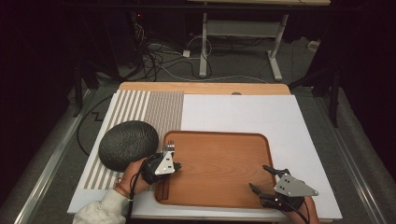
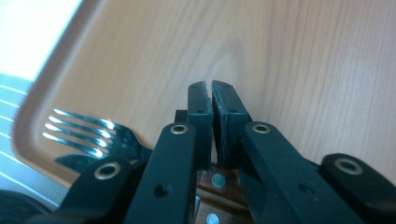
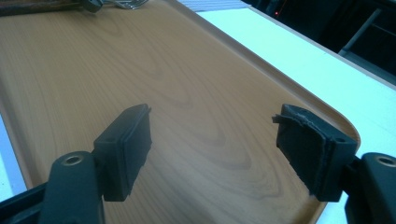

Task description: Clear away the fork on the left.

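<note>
Here fork point(image 1: 169, 148) tines point away.

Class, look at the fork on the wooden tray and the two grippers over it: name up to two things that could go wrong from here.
1. The left gripper has its fingers nearly shut just above the fork handle; it is unclear whether they grip it, so a lift might drop the fork.
2. The fork lies close to the tray rim near the dark round cushion; a nudge could push it against the rim or tip it out.
</note>
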The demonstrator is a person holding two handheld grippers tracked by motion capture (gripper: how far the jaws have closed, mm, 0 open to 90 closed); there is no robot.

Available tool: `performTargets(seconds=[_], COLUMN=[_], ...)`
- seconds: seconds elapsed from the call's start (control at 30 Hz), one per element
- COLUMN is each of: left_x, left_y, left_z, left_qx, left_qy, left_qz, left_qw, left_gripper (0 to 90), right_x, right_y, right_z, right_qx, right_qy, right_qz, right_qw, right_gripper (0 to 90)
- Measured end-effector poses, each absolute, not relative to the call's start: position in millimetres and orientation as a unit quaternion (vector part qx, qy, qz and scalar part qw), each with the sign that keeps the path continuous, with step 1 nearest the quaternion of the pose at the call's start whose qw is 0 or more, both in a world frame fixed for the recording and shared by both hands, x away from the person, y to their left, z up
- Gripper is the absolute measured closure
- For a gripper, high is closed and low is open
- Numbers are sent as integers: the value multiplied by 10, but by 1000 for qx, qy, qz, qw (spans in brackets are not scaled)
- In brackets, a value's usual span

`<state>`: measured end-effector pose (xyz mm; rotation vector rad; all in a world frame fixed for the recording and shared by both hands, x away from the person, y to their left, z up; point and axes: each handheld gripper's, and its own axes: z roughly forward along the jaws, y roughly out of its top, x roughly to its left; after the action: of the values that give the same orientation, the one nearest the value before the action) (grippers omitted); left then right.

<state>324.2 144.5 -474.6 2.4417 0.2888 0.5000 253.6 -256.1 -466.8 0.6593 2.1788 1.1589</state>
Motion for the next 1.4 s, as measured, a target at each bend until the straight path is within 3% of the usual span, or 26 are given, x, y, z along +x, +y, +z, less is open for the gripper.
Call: performTargets(seconds=[0.3,0.53,0.7,0.77,1.07,1.4], left_x=[3196,3160,3123,3114,3073,3008], left_y=[1453,1433,1395,1393,1407,1477], left_z=[-4667,-4620,-4618,-4621,-4591,-4522], left_qx=[910,898,893,887,882,874], left_qy=[110,104,96,103,100,107], left_qz=[210,236,257,268,277,293], left_qw=[340,356,357,361,369,373], left_gripper=[734,466,385,281,207,207], right_x=[2532,2534,2535,2534,2531,2531], right_y=[-2563,-2568,-2569,-2568,-2568,-2564], right_z=[-4664,-4662,-4662,-4661,-4657,-4645], right_qx=[248,248,248,248,247,248], right_qy=[815,815,815,815,814,811], right_qz=[433,432,433,432,435,439], right_qw=[294,295,294,295,296,298], right_gripper=[270,270,271,270,270,269])
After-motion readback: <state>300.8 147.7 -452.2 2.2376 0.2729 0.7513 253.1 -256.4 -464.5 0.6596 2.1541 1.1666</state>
